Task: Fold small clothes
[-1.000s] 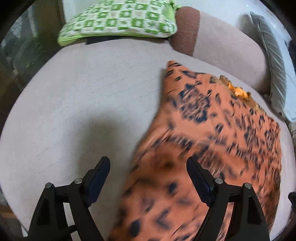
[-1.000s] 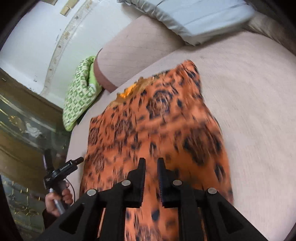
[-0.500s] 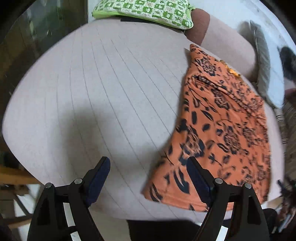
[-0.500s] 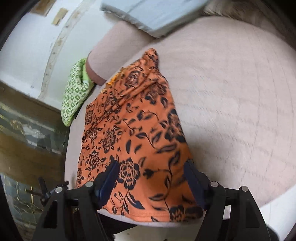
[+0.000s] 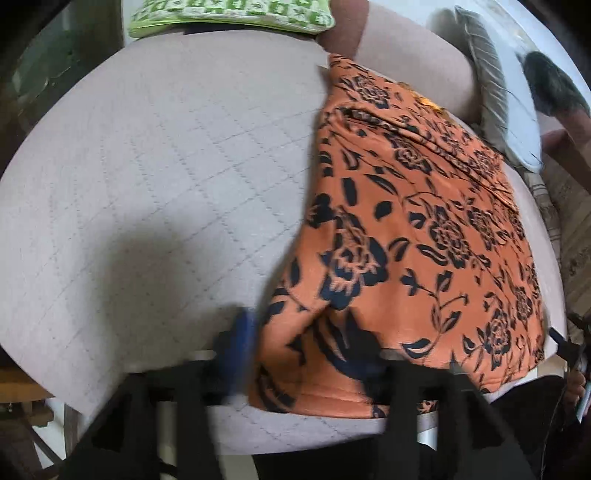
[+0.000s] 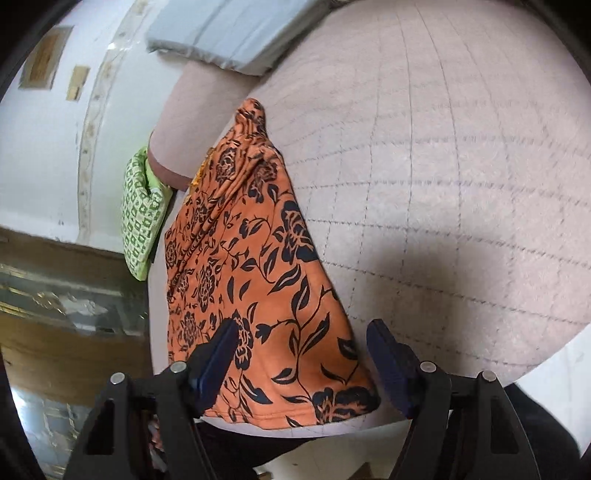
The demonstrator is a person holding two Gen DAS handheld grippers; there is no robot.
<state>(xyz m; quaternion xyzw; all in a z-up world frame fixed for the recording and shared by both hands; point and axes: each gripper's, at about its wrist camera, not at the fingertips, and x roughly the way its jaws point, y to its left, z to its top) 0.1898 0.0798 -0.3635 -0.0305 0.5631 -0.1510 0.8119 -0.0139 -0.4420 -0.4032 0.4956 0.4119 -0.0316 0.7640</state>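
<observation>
An orange garment with a black flower print (image 5: 424,229) lies flat on a pinkish quilted cushion (image 5: 166,184), its near hem at the cushion's front edge. My left gripper (image 5: 306,354) is blurred; its jaws stand apart around the garment's near left corner. In the right wrist view the same garment (image 6: 258,277) lies lengthwise, and my right gripper (image 6: 306,358) is open with its jaws on either side of the near right corner, above the hem.
A green checked pillow (image 5: 229,14) lies at the cushion's far end, also in the right wrist view (image 6: 142,214). A grey cushion (image 6: 229,33) leans on the pink backrest (image 5: 413,70). A person (image 5: 554,99) is at the right.
The right gripper opened from shut and let the garment down flat. Both grippers pulled back to the near hem. The left jaws have narrowed around the corner.
</observation>
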